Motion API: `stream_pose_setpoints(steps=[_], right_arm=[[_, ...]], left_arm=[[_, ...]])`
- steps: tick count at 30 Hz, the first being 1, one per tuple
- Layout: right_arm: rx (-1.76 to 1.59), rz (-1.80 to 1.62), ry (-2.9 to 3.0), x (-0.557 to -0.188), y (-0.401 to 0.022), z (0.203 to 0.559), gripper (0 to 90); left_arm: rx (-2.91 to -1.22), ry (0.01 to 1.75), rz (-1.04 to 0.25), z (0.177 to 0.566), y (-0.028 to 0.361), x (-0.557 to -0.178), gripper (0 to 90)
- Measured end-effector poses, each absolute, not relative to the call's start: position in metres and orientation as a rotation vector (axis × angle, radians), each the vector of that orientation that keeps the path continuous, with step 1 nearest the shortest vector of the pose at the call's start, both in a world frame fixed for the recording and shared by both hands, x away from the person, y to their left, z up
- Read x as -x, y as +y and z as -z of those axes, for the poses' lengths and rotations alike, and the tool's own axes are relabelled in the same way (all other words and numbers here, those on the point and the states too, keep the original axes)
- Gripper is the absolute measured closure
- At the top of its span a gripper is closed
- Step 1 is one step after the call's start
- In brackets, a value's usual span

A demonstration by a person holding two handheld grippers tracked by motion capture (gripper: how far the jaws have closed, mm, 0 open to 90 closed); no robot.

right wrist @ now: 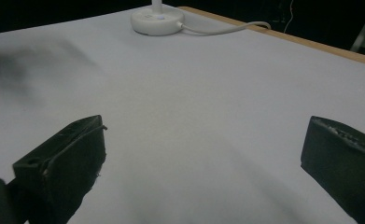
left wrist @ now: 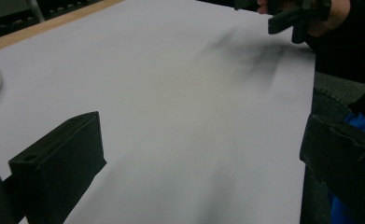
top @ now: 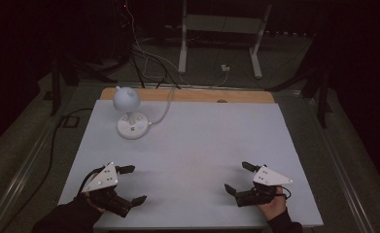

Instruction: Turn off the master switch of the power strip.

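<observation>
1. we hold the left gripper (top: 131, 184) low over the white table cover (top: 202, 145), its jaws spread wide with nothing between them; it sits well in front of the lamp (top: 129, 114), toward the near edge.
2. in the left gripper view those two black jaws stand far apart at the bottom corners, with bare white cover between them.
3. we hold the right gripper (top: 237, 177) the same way, jaws spread and empty, well apart from the lamp and off to its right, also near the front edge.
4. in the right gripper view the jaws frame open cover, and beyond them the lamp's round base (right wrist: 157, 21) sits far off toward the back of the table.
5. the two grippers point inward toward each other, with a broad stretch of cover between them; neither touches the lamp.
6. the lamp stands upright at the back left of the cover, its rounded white head (top: 126, 98) above the disc base.
7. a white cord (top: 164, 109) runs from the lamp's base to the right and back, over the wooden table edge (top: 246, 96) behind the lamp.
</observation>
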State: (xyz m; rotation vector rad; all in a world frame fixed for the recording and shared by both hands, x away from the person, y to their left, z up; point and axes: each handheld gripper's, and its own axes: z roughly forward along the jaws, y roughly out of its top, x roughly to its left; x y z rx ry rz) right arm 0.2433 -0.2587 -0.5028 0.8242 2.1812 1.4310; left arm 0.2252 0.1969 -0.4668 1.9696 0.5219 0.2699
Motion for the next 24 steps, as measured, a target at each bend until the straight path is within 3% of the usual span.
stream_pose_setpoints(steps=[24], right_arm=[[-0.824, -1.44, 2.179, -0.243, -0.26, 0.502, 0.0]], left_arm=[[-1.922, 0.651, -0.342, 0.446, 0.19, -0.26, 0.4]])
